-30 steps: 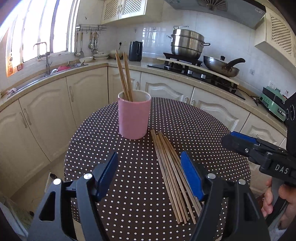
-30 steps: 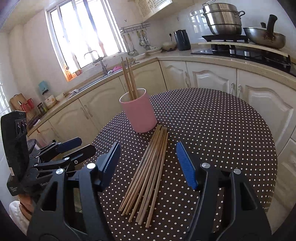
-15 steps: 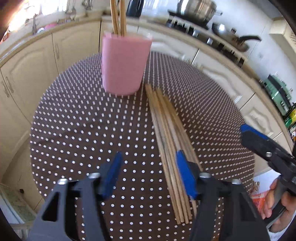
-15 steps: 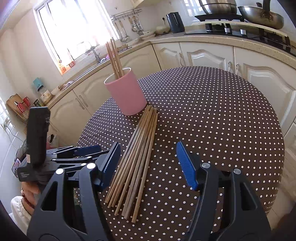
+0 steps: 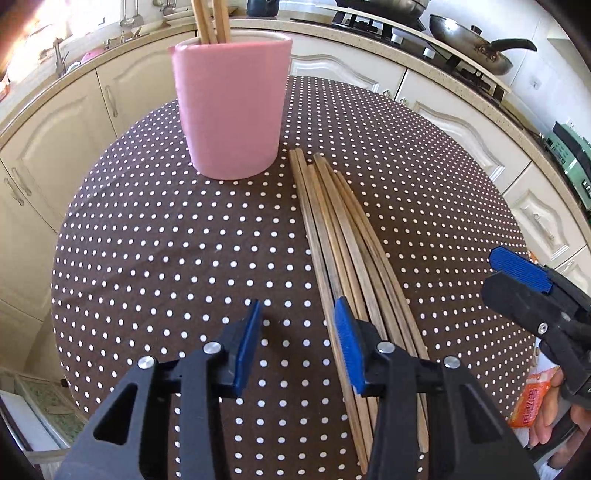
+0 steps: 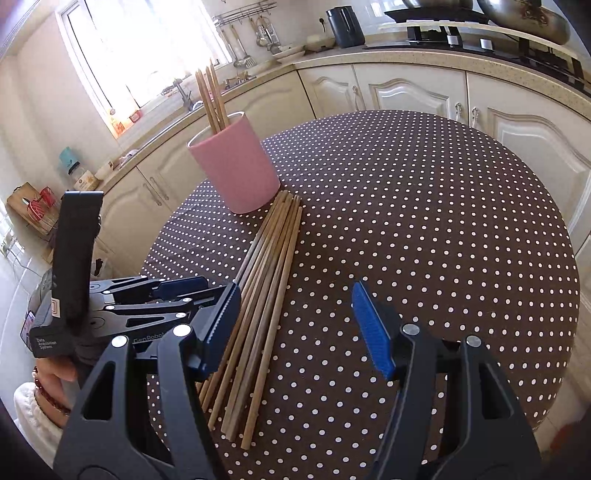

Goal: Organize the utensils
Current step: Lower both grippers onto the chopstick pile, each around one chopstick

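Left wrist view: left gripper [image 5: 297,345] low over the polka-dot table [image 5: 147,240], jaws part open, nothing between them. Its right finger pad [image 5: 347,345] sits over the left edge of the loose chopsticks [image 5: 343,236]; can't tell if it touches them. The near ends of the bundle are hidden under that finger's frame. Far ends lie just beside the pink cup [image 5: 232,107], to its right. Upright chopsticks in the cup [image 5: 210,18] are cut off by the top edge. Right gripper [image 5: 532,288] shows only at the right edge, one blue pad visible; opening not readable here. Orange packet [image 5: 532,402] below it, partly hidden.

Right wrist view: right gripper [image 6: 295,328] wide open, empty, over the near part of the bundle [image 6: 269,266]. Left pad overlaps the bundle's left side. Here the full tips of the chopsticks in the cup [image 6: 212,96] show, leaning left. The cup [image 6: 236,170] stands upright. Left gripper [image 6: 177,295] seen side-on at left, fingertips partly behind the right gripper's finger; the hand holding it [image 6: 55,373] is half cropped.
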Demonstrator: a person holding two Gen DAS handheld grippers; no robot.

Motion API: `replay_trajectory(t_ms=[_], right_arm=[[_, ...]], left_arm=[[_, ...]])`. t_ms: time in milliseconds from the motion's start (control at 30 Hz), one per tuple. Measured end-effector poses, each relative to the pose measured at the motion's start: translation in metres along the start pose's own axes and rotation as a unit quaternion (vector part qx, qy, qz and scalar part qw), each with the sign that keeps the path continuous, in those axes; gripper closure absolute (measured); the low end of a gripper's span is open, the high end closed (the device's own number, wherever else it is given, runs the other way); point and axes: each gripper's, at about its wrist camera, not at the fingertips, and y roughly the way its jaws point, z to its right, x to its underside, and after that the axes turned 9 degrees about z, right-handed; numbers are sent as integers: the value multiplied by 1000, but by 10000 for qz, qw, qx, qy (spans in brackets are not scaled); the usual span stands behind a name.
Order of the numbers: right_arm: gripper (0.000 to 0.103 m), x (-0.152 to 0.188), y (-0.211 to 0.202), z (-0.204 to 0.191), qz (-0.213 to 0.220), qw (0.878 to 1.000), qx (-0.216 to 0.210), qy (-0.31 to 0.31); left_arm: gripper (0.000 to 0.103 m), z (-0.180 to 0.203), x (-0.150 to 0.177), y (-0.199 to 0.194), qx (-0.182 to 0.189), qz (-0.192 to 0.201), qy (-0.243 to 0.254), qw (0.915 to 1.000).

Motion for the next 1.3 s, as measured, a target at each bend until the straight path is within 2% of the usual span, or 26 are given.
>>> replay_trajectory(t_ms=[367,600,633,700,800,967,1300], right_arm=[[40,-4,17,0,-353,9991,218,-132],[41,-5,39,-1,-834,9961,250,-130],[41,-6,43,-1,-929,9954,196,-94],[43,-6,47,-1,-1004,9947,178,-95],[52,-9,55,-6,-1154,9930,185,-158],[67,-13,71,-16,-1430,9890,278,-263],[68,-9,91,-50,-1625,9812,780,-687]], left_arm=[[64,-3,-5,3,-47,-101,62,9999],[64,2,-4,5,-189,-144,254,9994],[69,3,-5,6,-231,-160,311,9991],[88,5,-5,7,-545,-135,475,9973],[95,-3,-4,5,-403,-138,342,9985],[96,-17,3,-2,-215,-181,260,9993],[96,-35,23,-18,86,-209,108,9997]])
